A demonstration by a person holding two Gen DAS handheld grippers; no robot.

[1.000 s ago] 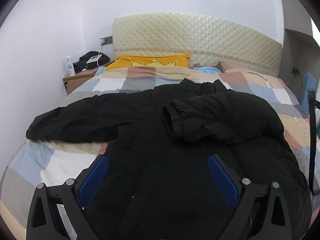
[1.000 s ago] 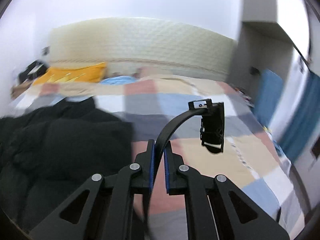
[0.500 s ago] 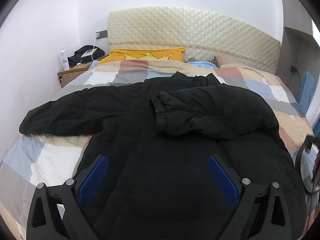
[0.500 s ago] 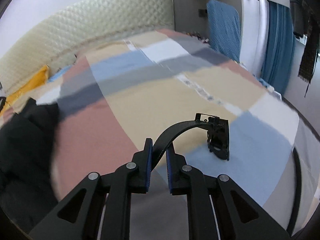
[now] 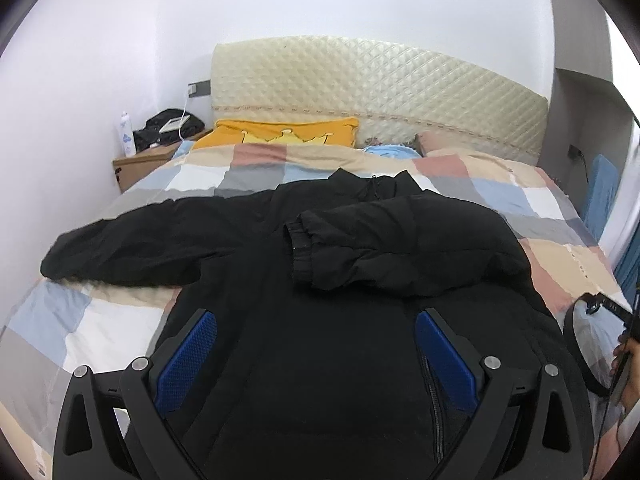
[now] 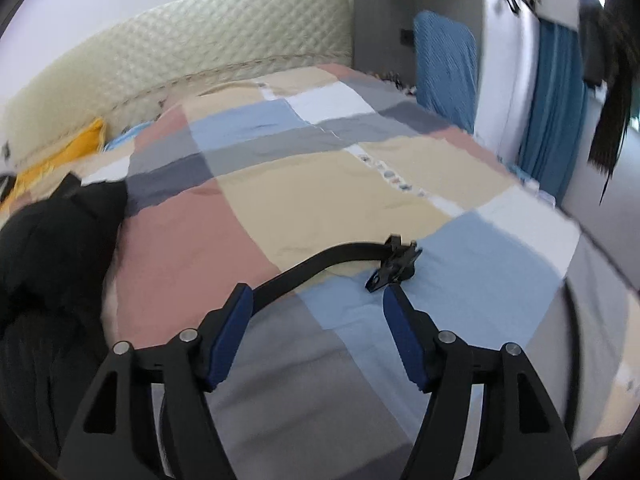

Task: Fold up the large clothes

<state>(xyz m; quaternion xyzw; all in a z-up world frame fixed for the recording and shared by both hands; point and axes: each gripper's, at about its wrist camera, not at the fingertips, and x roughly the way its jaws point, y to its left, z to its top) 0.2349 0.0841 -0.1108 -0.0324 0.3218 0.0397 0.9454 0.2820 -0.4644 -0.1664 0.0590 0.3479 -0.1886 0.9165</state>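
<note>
A large black padded jacket [image 5: 320,304] lies spread on the checked bedspread [image 5: 192,180]. Its right sleeve [image 5: 384,248] is folded across the chest; its left sleeve [image 5: 132,248] stretches out to the left. My left gripper [image 5: 316,356] is open and empty above the jacket's lower part. My right gripper [image 6: 316,320] is open above the bed's right side. A black strap with a buckle [image 6: 394,266] lies on the bedspread [image 6: 320,184] in front of it, its near end by the left finger. The jacket's edge [image 6: 48,248] shows at the left of the right wrist view.
A quilted cream headboard [image 5: 376,92] and a yellow pillow [image 5: 280,136] are at the far end. A bedside table [image 5: 144,164] with a bottle and a dark bag stands far left. Blue fabric [image 6: 444,68] and a blue curtain [image 6: 556,112] are right of the bed.
My right gripper, shut on the black strap before, has opened and the strap now lies on the bedspread. The right view swung toward the bed's right side. The left gripper stayed open.
</note>
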